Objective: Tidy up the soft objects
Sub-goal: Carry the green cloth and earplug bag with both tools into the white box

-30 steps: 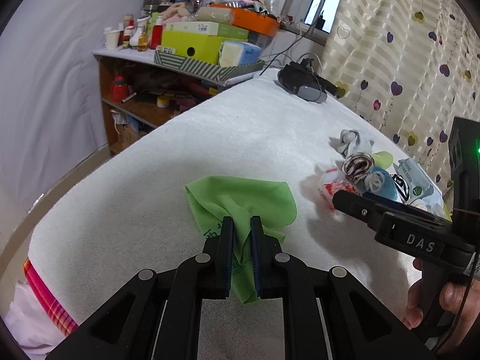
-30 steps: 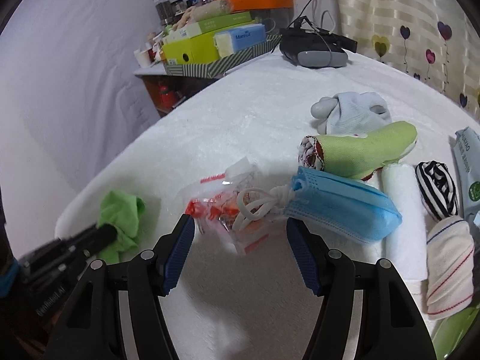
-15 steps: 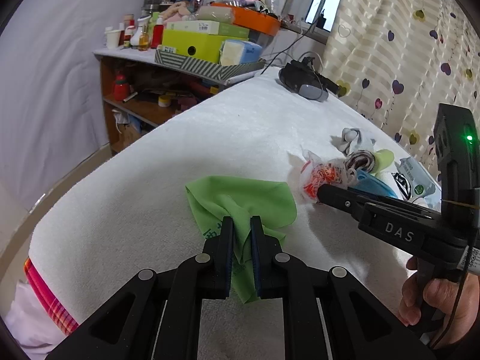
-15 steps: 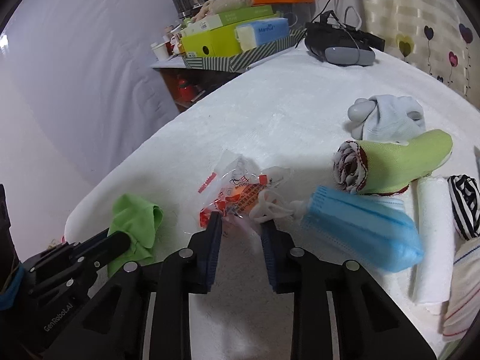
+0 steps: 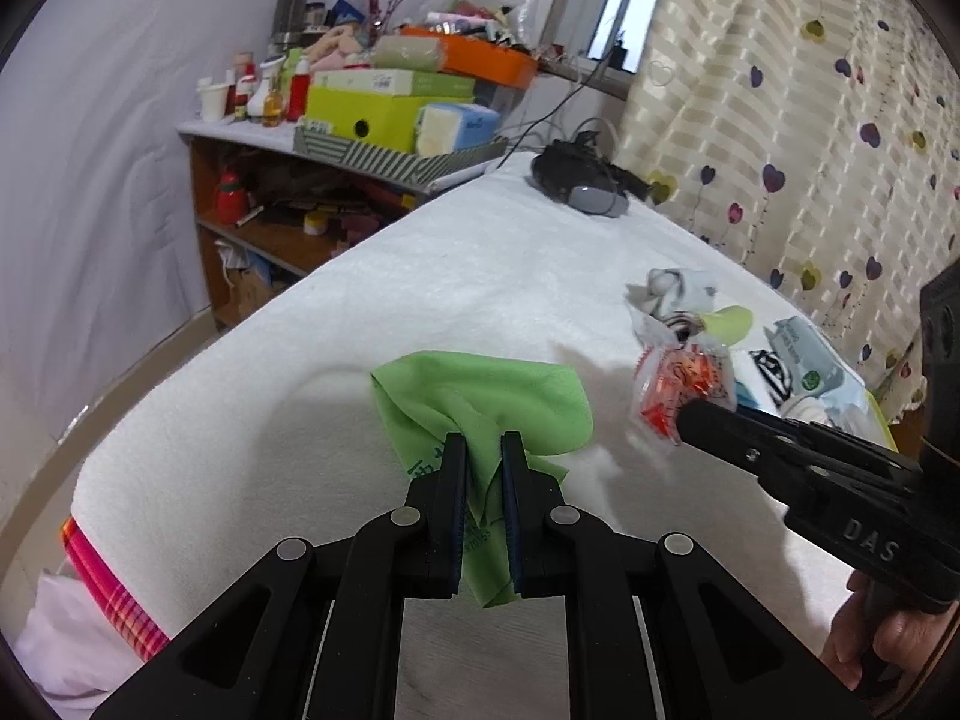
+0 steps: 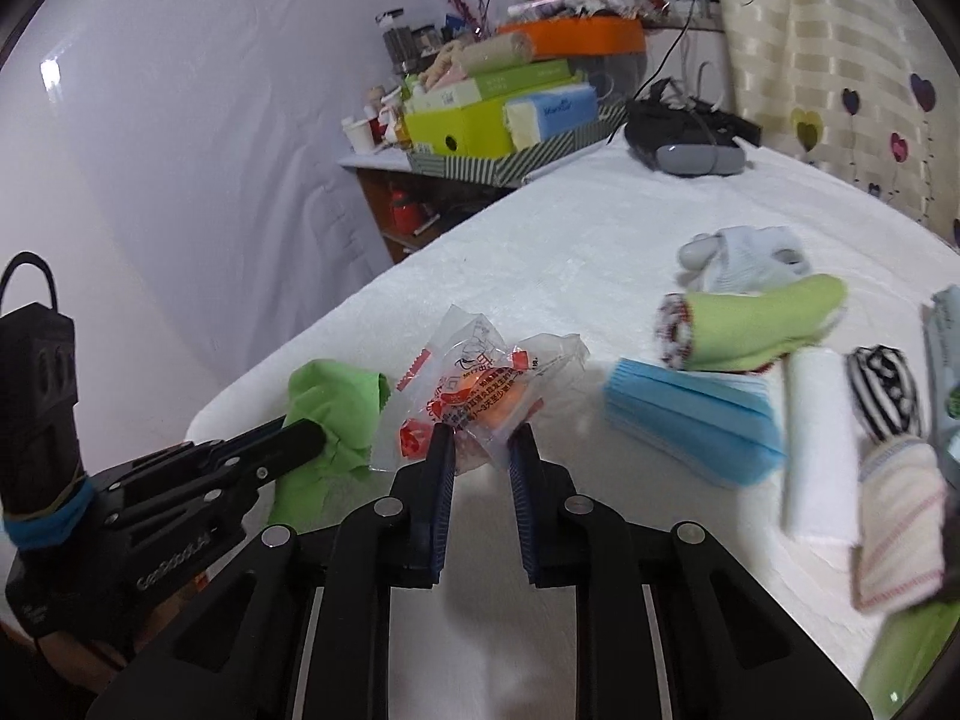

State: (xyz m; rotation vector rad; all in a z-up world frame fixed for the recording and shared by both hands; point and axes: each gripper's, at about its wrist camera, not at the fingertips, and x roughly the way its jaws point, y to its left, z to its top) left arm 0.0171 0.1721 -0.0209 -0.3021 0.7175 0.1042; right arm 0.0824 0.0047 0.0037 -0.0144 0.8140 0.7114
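Both clamped — left gripper (image 5: 478,450) pinching green cloth (image 5: 480,402), right gripper (image 6: 480,441) just closing on crinkly packet (image 6: 480,387); lifting slowly toward 9 o'clock.

Both wrist views close, angled down along own fingers over white table (image 5: 252,420), facing far shelf (image 5: 252,234) and curtain (image 5: 780,120). Shared: green cloth (image 5: 480,396), plastic packet (image 6: 480,384), each other's gripper, sock pile (image 6: 756,324).

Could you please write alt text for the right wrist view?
The right gripper, jaws just closed, pinches a clear packet of orange contents above a white-covered table. The left gripper holds a green cloth.
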